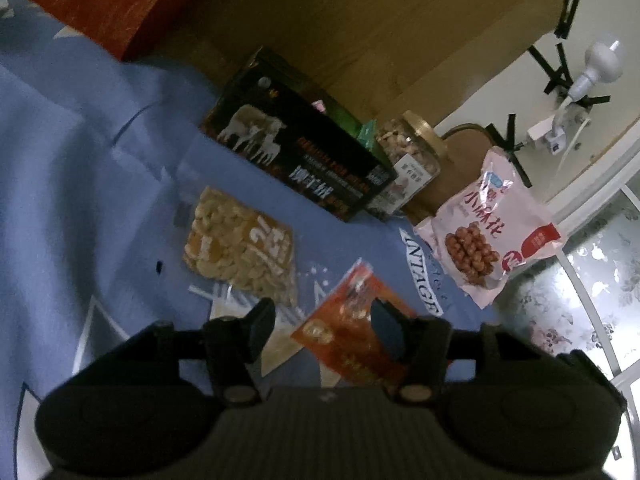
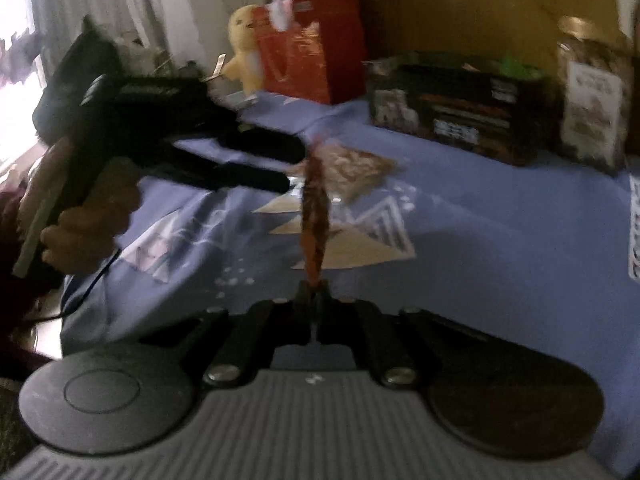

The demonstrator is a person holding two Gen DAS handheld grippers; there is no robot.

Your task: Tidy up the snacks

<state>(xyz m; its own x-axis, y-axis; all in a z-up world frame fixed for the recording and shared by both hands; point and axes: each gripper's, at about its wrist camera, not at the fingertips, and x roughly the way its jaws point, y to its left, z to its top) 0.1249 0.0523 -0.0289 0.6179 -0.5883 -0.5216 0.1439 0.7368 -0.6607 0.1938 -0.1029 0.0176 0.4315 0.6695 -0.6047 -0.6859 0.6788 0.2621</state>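
My right gripper (image 2: 312,292) is shut on an orange-red snack packet (image 2: 314,216), held edge-on above the blue bedsheet (image 2: 480,240). The same packet (image 1: 352,328) shows in the left wrist view between the fingers of my left gripper (image 1: 326,320), which is open around it. My left gripper also shows in the right wrist view (image 2: 296,164), its fingertips next to the packet's top. A clear bag of cashews (image 1: 240,244) lies on the sheet. A pink bag of fried twists (image 1: 488,236) lies at the right. A black box (image 1: 304,156) and a nut jar (image 1: 412,156) stand at the back.
A red box (image 1: 112,4) stands at the back left beside a wooden headboard (image 1: 360,20). A yellow plush toy (image 2: 244,48) sits beside the red box (image 2: 316,44). A lamp (image 1: 592,68) and a clip stand are on the wall at right.
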